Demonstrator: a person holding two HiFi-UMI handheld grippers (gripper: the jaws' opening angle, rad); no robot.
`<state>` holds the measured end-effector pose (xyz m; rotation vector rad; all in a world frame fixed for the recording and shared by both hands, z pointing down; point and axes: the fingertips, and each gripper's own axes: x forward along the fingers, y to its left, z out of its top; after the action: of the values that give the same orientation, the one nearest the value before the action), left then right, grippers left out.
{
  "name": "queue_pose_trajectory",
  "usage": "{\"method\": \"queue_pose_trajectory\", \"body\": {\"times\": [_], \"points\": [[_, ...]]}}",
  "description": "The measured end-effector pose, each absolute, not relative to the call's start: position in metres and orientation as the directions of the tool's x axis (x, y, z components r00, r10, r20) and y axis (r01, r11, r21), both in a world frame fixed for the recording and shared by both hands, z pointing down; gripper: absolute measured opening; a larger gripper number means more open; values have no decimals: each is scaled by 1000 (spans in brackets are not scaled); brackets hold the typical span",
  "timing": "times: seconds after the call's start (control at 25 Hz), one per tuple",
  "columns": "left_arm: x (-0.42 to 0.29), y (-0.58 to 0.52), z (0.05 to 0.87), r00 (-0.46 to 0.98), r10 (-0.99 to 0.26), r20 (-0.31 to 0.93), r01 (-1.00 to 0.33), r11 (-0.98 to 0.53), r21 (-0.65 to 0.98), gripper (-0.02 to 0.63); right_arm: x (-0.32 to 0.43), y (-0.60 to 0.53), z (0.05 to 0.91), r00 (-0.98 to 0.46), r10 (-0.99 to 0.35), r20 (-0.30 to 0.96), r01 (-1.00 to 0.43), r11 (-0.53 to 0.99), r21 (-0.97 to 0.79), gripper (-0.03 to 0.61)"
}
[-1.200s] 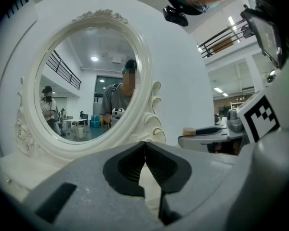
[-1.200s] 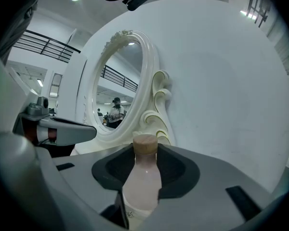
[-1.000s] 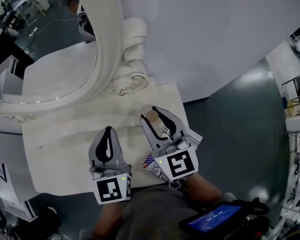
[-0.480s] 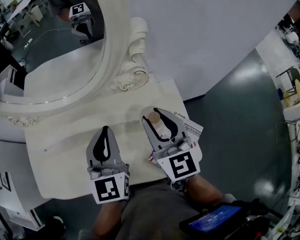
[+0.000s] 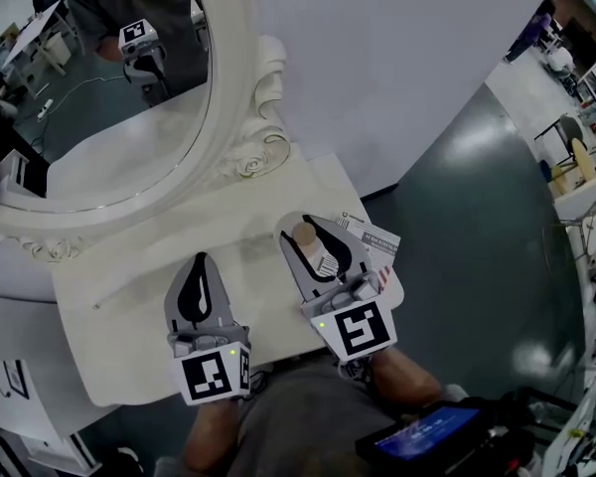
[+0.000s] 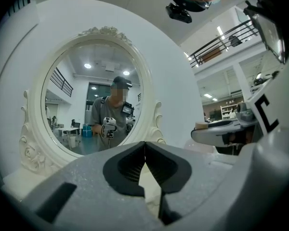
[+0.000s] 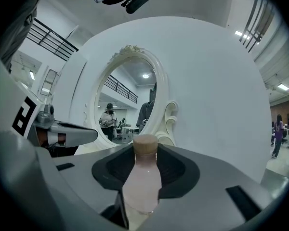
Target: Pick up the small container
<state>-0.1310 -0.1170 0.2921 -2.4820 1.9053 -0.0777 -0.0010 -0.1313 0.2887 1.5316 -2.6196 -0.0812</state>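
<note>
Holding: the right gripper (image 5: 306, 225) is closed on the small pale pink bottle with a tan cork-like cap (image 7: 143, 177). The black pads press its body from 2 sides and the cap stands above the jaws.
Container place: upright between the right jaws, over the right part of the white tabletop (image 5: 129, 336), just beside the printed paper card (image 5: 375, 241). Its base is hidden, so I cannot tell if it is clear of the table.
Left gripper: the left gripper (image 5: 200, 261) has its jaws together with nothing between them. It hangs over the tabletop beside the right one, apart from it.
Behind: the oval mirror in a carved white frame (image 5: 233, 97) stands at the far side of the table.
Change: compared with the 2 earlier head views, more of the card shows past the right jaws now, so this gripper seems to have come back or up from it. The bottle has kept the same place in the jaws.
Meaning: I judge the grasp is secure and the pick is done or almost done.
Risk: the smooth round body could slip or tilt if the pressure drops.
</note>
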Motion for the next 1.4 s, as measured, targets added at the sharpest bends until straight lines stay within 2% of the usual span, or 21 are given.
{"method": "queue_pose_trajectory", "body": {"times": [1.4], "points": [[-145,-95,283,271,-962,-4,-962,-271,-27,15,-22,-108,283,-488,-872,47,-864,490,119,143]]}}
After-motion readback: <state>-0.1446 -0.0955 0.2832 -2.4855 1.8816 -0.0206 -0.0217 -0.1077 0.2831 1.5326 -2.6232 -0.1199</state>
